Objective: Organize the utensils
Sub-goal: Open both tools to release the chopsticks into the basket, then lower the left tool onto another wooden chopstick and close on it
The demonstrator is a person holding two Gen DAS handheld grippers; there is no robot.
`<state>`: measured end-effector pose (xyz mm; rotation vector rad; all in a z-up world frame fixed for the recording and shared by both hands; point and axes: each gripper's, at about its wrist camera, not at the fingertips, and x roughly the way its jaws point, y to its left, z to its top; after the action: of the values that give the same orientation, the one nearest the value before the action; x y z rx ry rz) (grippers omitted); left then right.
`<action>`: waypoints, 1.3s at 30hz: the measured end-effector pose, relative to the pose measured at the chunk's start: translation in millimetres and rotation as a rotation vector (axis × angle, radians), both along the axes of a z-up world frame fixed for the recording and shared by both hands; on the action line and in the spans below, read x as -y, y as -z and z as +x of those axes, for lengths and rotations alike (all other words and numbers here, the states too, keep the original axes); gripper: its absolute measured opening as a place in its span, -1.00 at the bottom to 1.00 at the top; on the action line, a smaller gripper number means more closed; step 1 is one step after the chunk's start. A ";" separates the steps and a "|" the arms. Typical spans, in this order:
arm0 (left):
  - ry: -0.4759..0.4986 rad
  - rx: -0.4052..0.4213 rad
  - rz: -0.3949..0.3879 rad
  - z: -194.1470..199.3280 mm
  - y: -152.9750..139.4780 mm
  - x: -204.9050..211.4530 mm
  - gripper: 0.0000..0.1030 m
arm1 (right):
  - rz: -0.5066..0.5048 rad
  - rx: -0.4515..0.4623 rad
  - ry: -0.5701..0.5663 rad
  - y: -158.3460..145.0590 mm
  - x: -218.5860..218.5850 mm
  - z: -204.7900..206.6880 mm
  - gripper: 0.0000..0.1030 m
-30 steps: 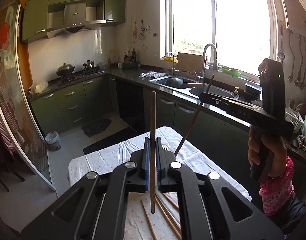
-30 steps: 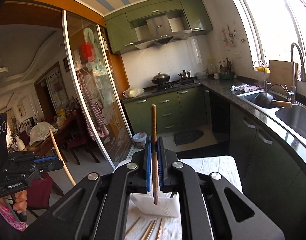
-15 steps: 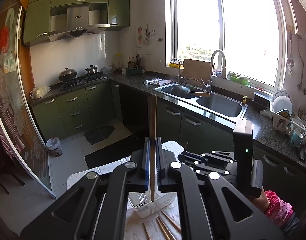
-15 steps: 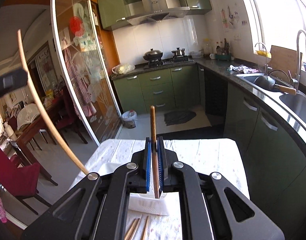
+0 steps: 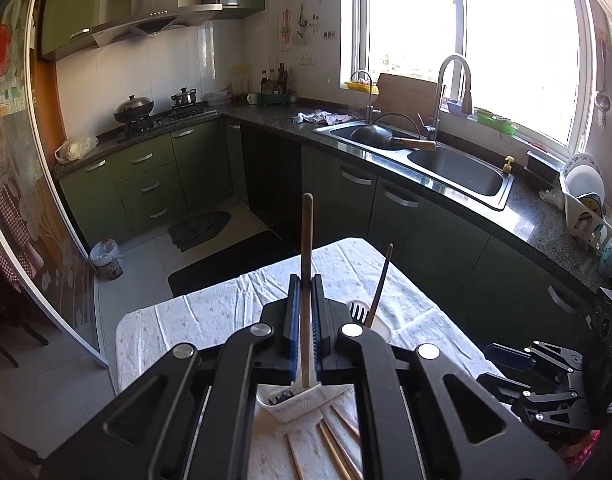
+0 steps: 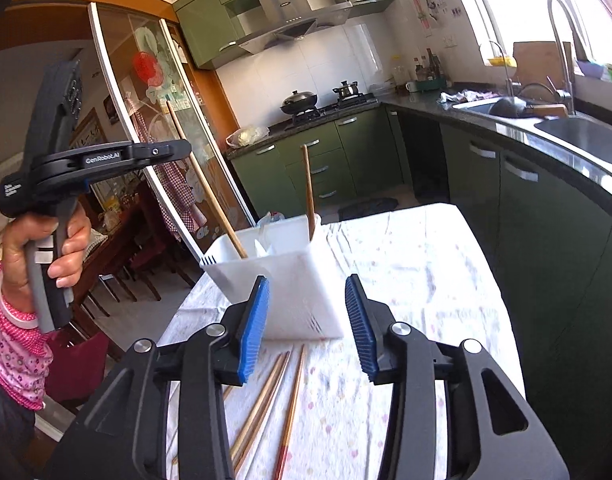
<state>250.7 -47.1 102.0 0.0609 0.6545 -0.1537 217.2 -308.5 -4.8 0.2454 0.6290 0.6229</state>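
A white utensil holder [image 6: 290, 280] stands on the clothed table [image 6: 418, 280]. My left gripper [image 5: 305, 332] is shut on a wooden chopstick [image 5: 306, 264], its lower end dipping into the holder [image 5: 302, 400]. In the right wrist view that chopstick [image 6: 210, 188] slants from the left gripper [image 6: 174, 150] into the holder's left part. My right gripper [image 6: 306, 328] is open and empty, just in front of the holder. A second chopstick [image 6: 308, 188] stands in the holder; it also shows in the left wrist view [image 5: 380, 284].
Several loose chopsticks [image 6: 274, 392] lie on the tablecloth before the holder, also in the left wrist view [image 5: 334, 448]. A fork [image 6: 208, 259] sticks up at the holder's left corner. Green cabinets and a sink counter [image 5: 446, 168] run along the right.
My right gripper has opened and let its chopstick go into the holder. My left gripper has come down so its chopstick's end is in the holder.
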 end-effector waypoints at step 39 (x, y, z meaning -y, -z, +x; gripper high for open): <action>-0.089 -0.681 0.071 -41.9 236.2 -24.3 -0.54 | -0.302 -0.244 -0.139 94.0 -87.0 5.8 -0.04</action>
<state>208.8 -22.8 -134.2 0.0465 1.3406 -0.0617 223.0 -221.5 -98.8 -0.0067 0.9711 0.6270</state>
